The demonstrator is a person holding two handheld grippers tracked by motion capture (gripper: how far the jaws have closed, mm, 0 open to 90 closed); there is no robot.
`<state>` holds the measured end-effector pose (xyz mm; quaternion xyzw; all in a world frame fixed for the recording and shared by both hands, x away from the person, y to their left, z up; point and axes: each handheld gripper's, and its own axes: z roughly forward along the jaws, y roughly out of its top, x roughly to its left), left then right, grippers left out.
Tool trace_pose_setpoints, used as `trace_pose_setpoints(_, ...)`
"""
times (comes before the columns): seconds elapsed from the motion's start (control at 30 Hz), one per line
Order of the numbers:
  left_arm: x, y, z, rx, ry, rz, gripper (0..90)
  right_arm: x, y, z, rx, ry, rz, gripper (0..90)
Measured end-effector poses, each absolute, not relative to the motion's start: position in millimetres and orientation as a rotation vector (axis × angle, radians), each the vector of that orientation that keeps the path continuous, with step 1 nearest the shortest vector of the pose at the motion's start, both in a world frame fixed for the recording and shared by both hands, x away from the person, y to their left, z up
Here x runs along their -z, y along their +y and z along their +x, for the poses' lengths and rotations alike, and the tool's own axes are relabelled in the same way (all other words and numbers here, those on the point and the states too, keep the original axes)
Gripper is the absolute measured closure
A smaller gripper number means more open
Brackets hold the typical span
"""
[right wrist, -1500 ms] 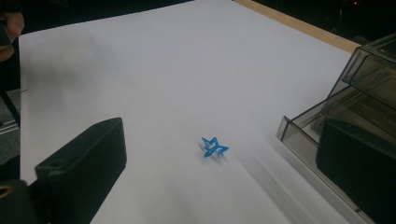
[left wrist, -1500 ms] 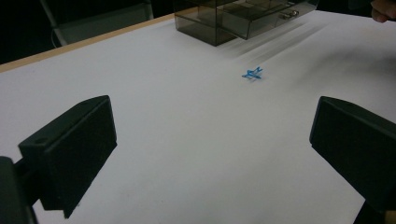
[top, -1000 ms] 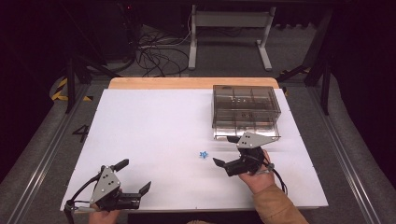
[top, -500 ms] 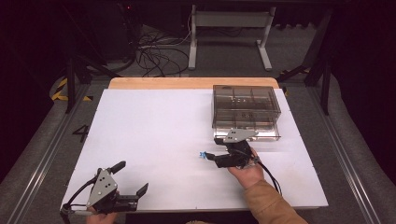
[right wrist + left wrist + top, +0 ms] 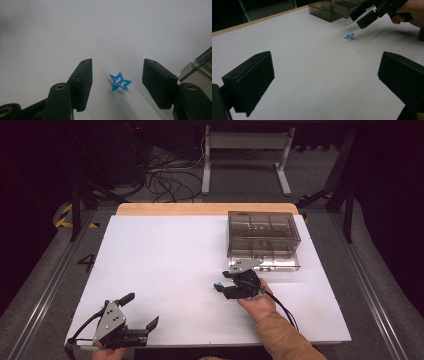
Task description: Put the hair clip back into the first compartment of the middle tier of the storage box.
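A small blue star-shaped outline piece (image 5: 217, 285) (image 5: 349, 36) lies flat on the white table top (image 5: 165, 255). In the right gripper view the star (image 5: 120, 82) sits between my right gripper's (image 5: 117, 71) two black jaws, with a gap on each side. The jaws have just been closing and touch nothing. From above, the right gripper (image 5: 223, 283) points left, low over the star. My left gripper (image 5: 142, 310) (image 5: 324, 75) rests open near the front left edge, with nothing between its jaws.
A smoky transparent drawer box (image 5: 262, 237) (image 5: 329, 10) stands at the back right of the table, just behind the right hand; its corner (image 5: 200, 67) shows beside the right jaw. A wooden strip (image 5: 200, 209) borders the far edge. Cables lie on the floor beyond.
The right gripper has moved left and down onto the star, and its jaws stand narrower than before. The left gripper has kept still.
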<state>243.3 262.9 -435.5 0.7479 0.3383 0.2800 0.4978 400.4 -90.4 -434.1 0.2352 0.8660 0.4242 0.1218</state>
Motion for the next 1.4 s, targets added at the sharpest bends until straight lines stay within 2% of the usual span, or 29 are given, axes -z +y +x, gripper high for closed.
trace_pose_setpoints(0.9, 435.9, 261.5, 244.6, -0.665, 0.82, 1.812, 1.3, 451.8, -70.7, 407.0, -1.104, 2.575, 0.676, 55.9)
trace_pose_setpoints(1.1, 435.8, 261.6, 244.6, -0.666, 0.82, 1.811, 1.3, 454.2, -68.0, 405.6, -1.057, 2.563, 0.661, 65.8)
trace_pose_setpoints(1.4, 436.1, 261.4, 244.8, -0.665, 0.818, 1.813, 1.3, 455.3, -68.2, 406.8, -1.039, 2.573, 0.668, 73.6)
